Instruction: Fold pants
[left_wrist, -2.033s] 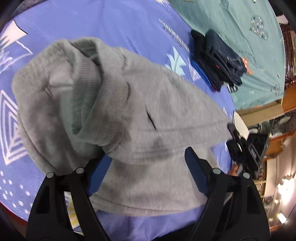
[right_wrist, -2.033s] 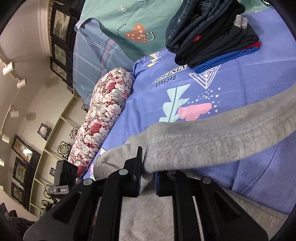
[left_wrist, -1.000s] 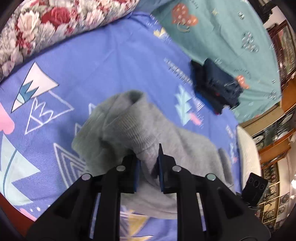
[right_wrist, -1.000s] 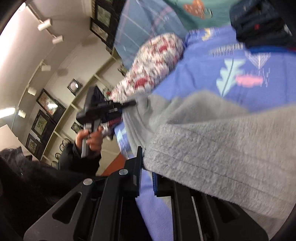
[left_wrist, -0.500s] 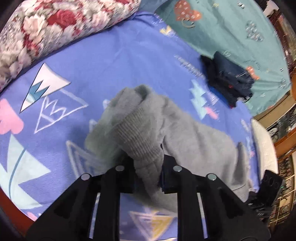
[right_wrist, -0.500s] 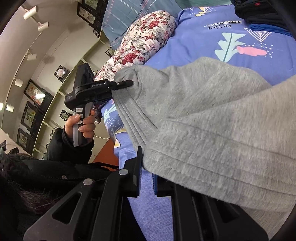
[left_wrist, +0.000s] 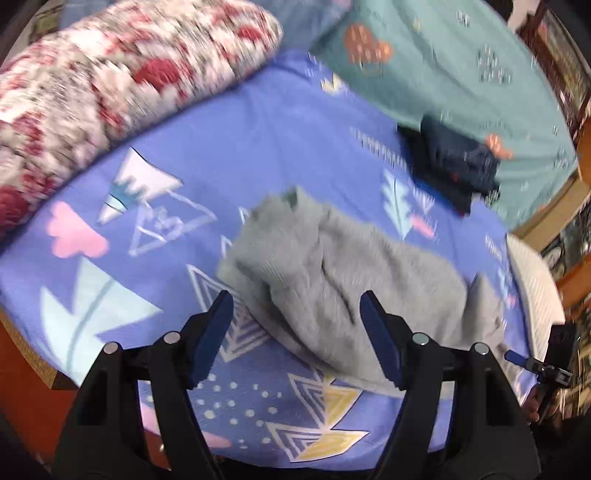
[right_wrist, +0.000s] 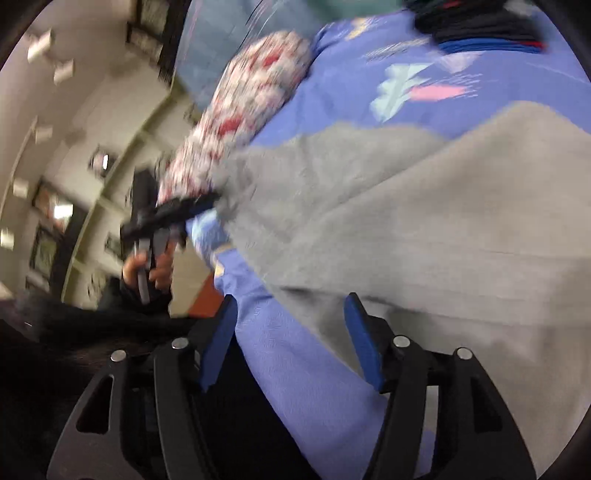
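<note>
Jaws wide on both grippers, nothing held. Left gripper (left_wrist: 297, 341) hovers over the near edge of the grey pants (left_wrist: 343, 280), which lie bunched on the blue patterned bed sheet (left_wrist: 258, 155), ribbed waistband end toward the floral pillow (left_wrist: 110, 74). Right gripper (right_wrist: 290, 341) sits at the pants' other end (right_wrist: 424, 229), blue pads either side of the fabric edge, not pinching. Left gripper also visible in the right wrist view (right_wrist: 162, 218), held in the person's hand. Stack of dark folded clothes (left_wrist: 454, 162) well apart, by the teal cover (left_wrist: 461, 55). Frames are motion-blurred.
</note>
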